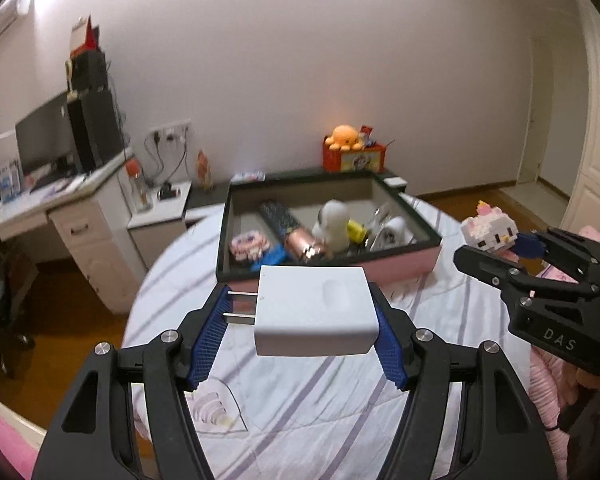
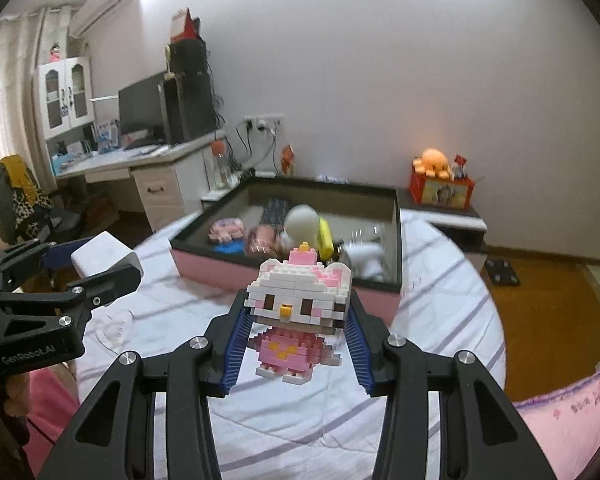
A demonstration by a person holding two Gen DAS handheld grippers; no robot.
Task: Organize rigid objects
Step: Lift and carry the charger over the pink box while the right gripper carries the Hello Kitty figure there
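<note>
two tools, each loaded, above the striped bed. left tool clamps a white charger, prongs visible only in its own view; right tool clamps a brick cat figure, face visible only in its view. box beyond.

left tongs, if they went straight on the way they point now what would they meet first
Probably the near pink wall of the box. The left tongs, shut on the white charger, aim at it over the striped bed cover; depth is unclear, so they might clear the rim.
</note>
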